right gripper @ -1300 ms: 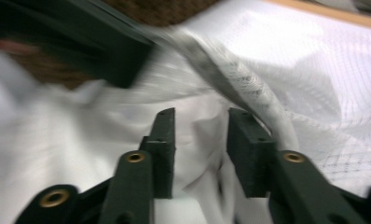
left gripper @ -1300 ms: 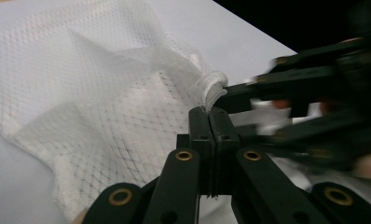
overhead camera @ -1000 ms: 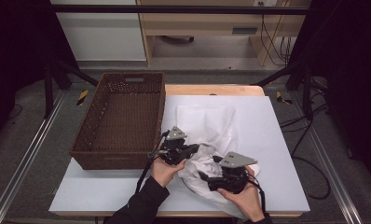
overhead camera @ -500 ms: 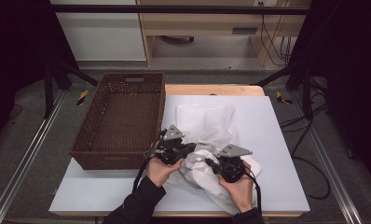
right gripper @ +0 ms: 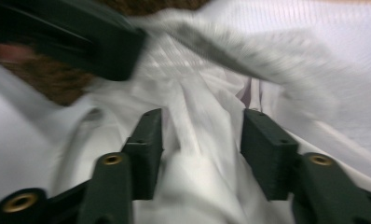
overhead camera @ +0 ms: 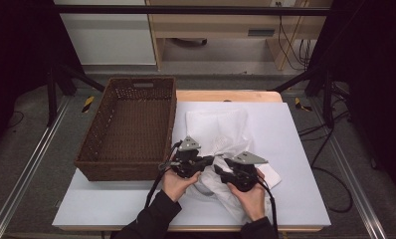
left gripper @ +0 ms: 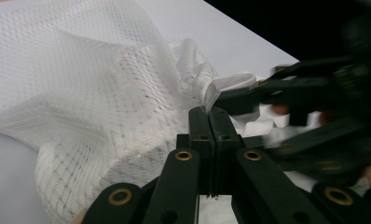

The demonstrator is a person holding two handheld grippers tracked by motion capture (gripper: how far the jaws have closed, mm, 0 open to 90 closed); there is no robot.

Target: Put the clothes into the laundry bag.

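high view looks down; gripper views close on white cloth [overhead camera: 221, 134].

R gripper shifts toward L, fingers reopening over the shirt

Over the last sec the right gripper [overhead camera: 221, 169] slid left across the table [overhead camera: 295, 144], from near the front-right part of the white mesh shirt [overhead camera: 221, 129] to just beside the left gripper [overhead camera: 208, 160]; right hand [overhead camera: 248, 196] came w/ it. Its fingers [right gripper: 267, 149] have just been opening again after a quick close, now standing apart w/ cloth bunched between them, pads not pressing. Shirt's near edge is pulled in & more crumpled btwn the two grippers; the fold that lay out to the front right is drawn closer.
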